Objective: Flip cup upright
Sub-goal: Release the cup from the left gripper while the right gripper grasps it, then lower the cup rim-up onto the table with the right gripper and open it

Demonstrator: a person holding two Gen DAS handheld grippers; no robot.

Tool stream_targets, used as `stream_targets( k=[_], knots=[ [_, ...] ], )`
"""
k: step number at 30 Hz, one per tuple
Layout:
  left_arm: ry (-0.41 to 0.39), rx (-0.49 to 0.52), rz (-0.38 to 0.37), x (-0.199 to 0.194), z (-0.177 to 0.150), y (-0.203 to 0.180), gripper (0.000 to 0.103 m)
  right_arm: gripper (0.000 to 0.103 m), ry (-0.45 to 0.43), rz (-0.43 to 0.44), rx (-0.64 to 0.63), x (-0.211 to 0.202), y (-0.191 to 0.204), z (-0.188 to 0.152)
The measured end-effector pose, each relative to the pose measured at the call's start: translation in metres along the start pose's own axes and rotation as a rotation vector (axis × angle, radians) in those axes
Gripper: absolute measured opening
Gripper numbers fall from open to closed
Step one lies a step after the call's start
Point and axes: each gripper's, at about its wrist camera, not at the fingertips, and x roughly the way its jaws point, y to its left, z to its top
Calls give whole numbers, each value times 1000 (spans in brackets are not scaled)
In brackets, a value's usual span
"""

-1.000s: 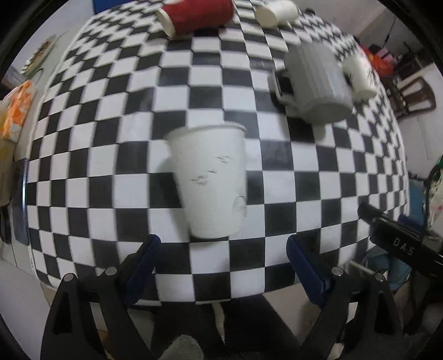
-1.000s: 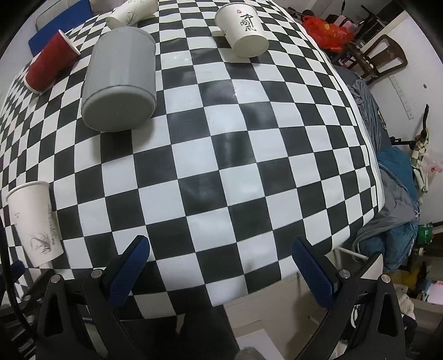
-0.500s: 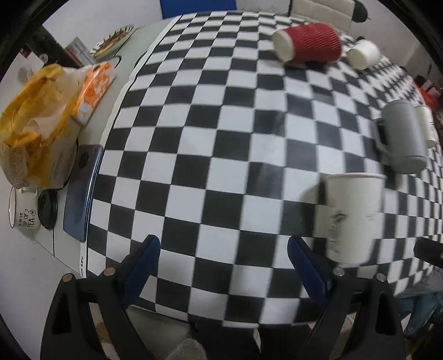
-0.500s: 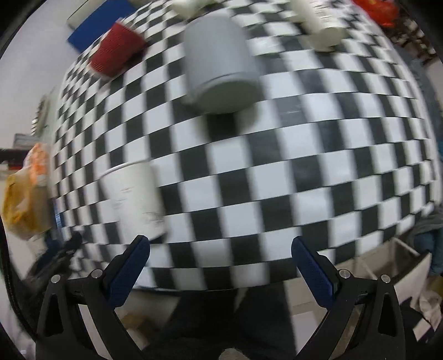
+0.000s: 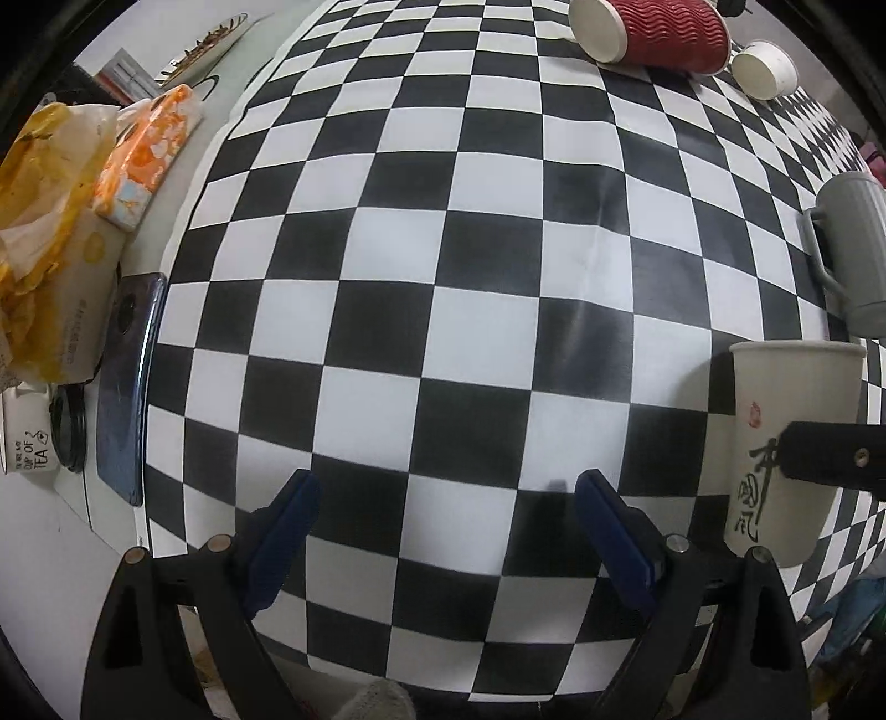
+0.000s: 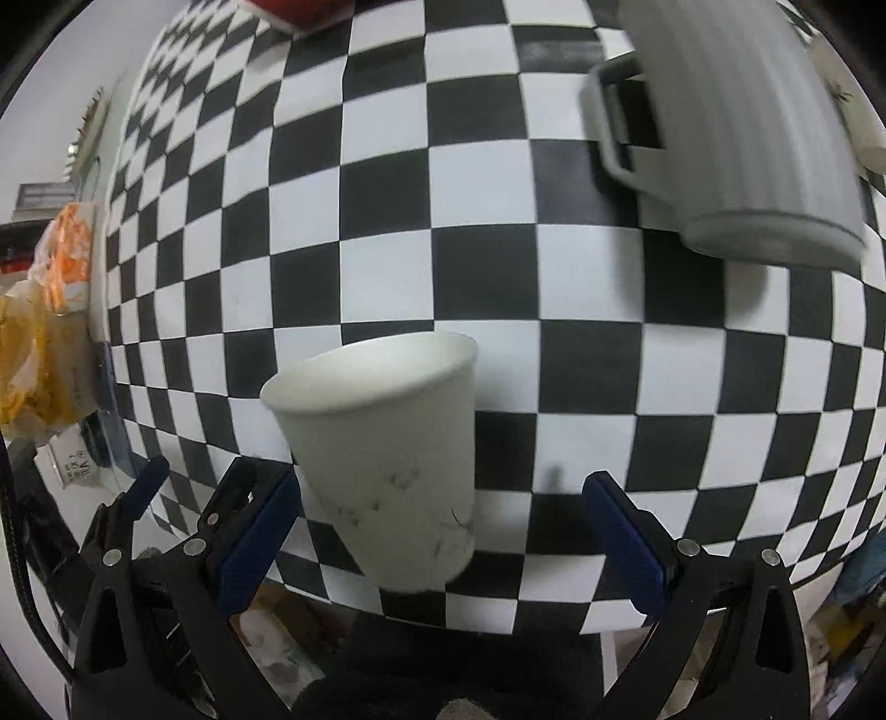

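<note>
A white paper cup (image 6: 390, 462) with faint ink marks stands upside down near the front edge of the checkered table (image 6: 498, 277). My right gripper (image 6: 440, 526) is open, its blue pads either side of the cup's lower part, not touching it. The same cup (image 5: 786, 443) shows at the right of the left wrist view, with a black part of the right gripper (image 5: 830, 457) across it. My left gripper (image 5: 446, 520) is open and empty over the table's front left, apart from the cup.
A grey ribbed mug (image 6: 736, 138) lies on its side behind the cup, also in the left wrist view (image 5: 853, 243). A red ribbed cup (image 5: 653, 27) and a small white cup (image 5: 767, 69) lie at the back. A phone (image 5: 127, 387), snack packet (image 5: 147, 155) and yellow bag (image 5: 39, 238) sit left.
My left gripper swung left, so the white cup slid to its right edge. My right gripper swung left and closed in until the cup stands between its open fingers.
</note>
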Motion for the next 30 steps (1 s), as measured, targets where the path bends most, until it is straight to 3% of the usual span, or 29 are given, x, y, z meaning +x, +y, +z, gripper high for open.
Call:
stream_targets(
  k=[5,8,11,12,13,15,23,25,30],
  knots=[
    [-9,7,1,6,11,-2,94,98,52,-7,-7,21,14,11],
    [-1,-6,-7,11,23,2,94,90,73,-9,-15,30,22,16],
    [2,-19,-12,14,32,10,94,75,79,-25,-30,36,33,18],
    [2,-23,-10,14,35,13,94,65,73,-16,-35,35,37,19],
    [1,-27,-10,13,38,20,94,65,58,9,-35,31,43,21],
    [-3,-42,-13,12,41,26,94,65,-3,39,-40,22,52,25],
    [-41,-108,-4,19,80,68,94,65,-384,109,-78,-14,94,62],
    [-57,-121,0,23,90,75,94,65,-499,93,-104,-35,80,68],
    [-63,-142,-2,39,117,96,94,65,-737,9,-220,-28,92,76]
  ],
)
